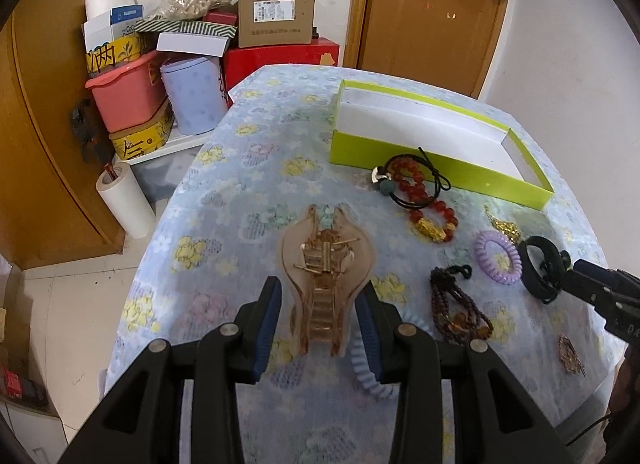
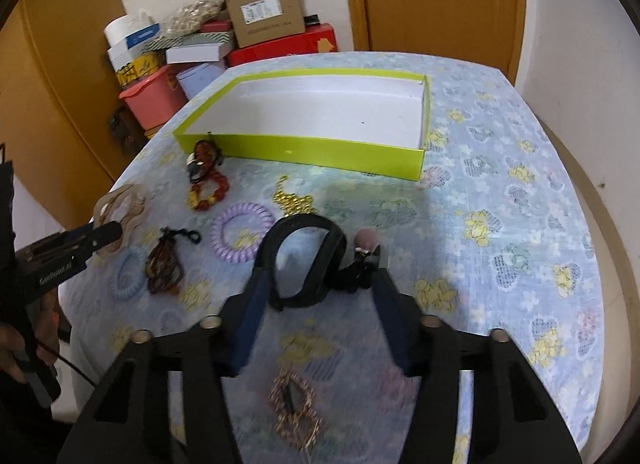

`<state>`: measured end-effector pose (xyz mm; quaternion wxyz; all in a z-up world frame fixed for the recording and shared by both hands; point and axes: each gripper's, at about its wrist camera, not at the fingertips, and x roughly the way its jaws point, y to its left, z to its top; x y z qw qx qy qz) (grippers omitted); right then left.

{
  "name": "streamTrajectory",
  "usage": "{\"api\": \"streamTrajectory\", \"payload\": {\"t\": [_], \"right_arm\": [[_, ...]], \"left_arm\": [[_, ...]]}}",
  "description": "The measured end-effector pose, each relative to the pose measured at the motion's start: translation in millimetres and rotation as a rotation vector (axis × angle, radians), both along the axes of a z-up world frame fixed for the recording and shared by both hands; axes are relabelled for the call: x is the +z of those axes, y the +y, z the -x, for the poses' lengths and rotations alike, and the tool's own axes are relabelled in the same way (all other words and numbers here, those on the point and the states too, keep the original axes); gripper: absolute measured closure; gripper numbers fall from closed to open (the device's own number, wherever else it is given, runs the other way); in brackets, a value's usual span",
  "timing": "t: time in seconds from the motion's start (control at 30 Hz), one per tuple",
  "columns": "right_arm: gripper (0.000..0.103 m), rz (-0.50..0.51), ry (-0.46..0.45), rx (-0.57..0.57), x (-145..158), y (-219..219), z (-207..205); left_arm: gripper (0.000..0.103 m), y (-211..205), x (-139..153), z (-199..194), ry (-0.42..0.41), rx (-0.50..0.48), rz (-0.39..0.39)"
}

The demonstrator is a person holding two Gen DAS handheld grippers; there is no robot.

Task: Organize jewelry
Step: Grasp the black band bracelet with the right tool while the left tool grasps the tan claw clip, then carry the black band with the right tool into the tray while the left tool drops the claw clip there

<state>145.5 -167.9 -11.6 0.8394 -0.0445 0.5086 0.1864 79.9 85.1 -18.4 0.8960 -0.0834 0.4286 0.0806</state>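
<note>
A lime-green tray (image 1: 420, 158) (image 2: 320, 150) with a white floor lies empty at the far side of the table. My left gripper (image 1: 318, 296) is open, its blue pads on either side of a translucent beige hair claw (image 1: 326, 260) lying on the cloth; the claw also shows in the right wrist view (image 2: 120, 204). My right gripper (image 2: 318, 276) is open around a black hair band (image 2: 306, 264) with a pink pom-pom (image 2: 367, 239); the band also shows in the left wrist view (image 1: 538, 268). Red bead bracelets (image 1: 420, 192), a purple coil tie (image 1: 498, 258) and a brown bead bracelet (image 1: 460, 310) lie between.
The table has a blue floral cloth (image 2: 500, 184). A pale blue coil tie (image 2: 128, 274), a gold chain piece (image 2: 294, 198) and a gold clip (image 2: 296, 412) lie on it. Boxes and tins (image 1: 192, 64) are stacked behind the left edge. A wooden door (image 1: 432, 12) stands behind.
</note>
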Motion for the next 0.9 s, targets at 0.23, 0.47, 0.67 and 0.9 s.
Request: {"api": "streamTrajectory", "payload": {"t": [0.23, 0.47, 0.67, 0.9], "right_arm": [[0.078, 0.021, -0.006, 0.013, -1.3, 7.2, -6.8], [0.084, 0.071, 0.008, 0.036, -7.5, 14.2, -8.5], [0.091, 0.083, 0.001, 0.047, -6.6, 14.9, -9.5], [0.091, 0.049, -0.029, 0.046, 5.8, 8.1, -0.4]], "left_arm": [[0.072, 2.6, -4.1, -7.0, 0.008, 0.011, -0.001], [0.076, 2.6, -5.0, -8.8, 0.004, 0.006, -0.013], [0.078, 3.4, -2.7, -7.5, -0.007, -0.005, -0.011], [0.078, 7.9, 4.0, 1.8, -0.034, -0.011, 0.023]]}}
